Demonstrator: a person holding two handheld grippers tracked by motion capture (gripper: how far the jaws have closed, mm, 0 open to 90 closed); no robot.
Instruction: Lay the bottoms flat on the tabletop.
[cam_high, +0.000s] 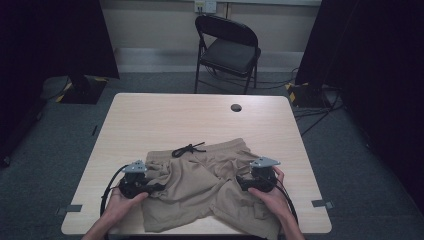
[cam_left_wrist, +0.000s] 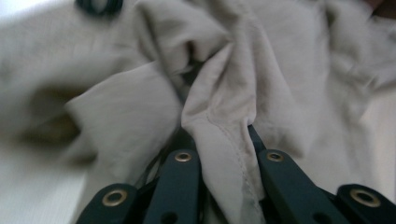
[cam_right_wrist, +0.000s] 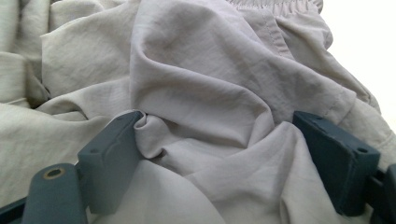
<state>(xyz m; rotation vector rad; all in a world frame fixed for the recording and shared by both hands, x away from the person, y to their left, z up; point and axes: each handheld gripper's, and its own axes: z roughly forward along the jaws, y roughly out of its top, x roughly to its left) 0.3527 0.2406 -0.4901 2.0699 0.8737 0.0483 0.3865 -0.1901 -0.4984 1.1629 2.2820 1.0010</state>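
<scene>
A pair of tan shorts (cam_high: 200, 185) lies crumpled at the near edge of the wooden table (cam_high: 175, 115), with its black drawstring (cam_high: 187, 149) at the waistband on the far side. My left gripper (cam_high: 156, 188) is at the shorts' left side. In the left gripper view, this gripper (cam_left_wrist: 217, 135) is shut on a hemmed fold of the shorts (cam_left_wrist: 219, 107). My right gripper (cam_high: 241, 182) rests on the right side of the shorts. The right gripper view shows it (cam_right_wrist: 217, 126) open, its jaws wide apart with bunched cloth (cam_right_wrist: 201, 84) between them.
A black folding chair (cam_high: 227, 50) stands beyond the table's far edge. A round cable hole (cam_high: 236, 107) sits in the tabletop at the far right. Dark curtains and stands flank both sides. The far half of the table is bare wood.
</scene>
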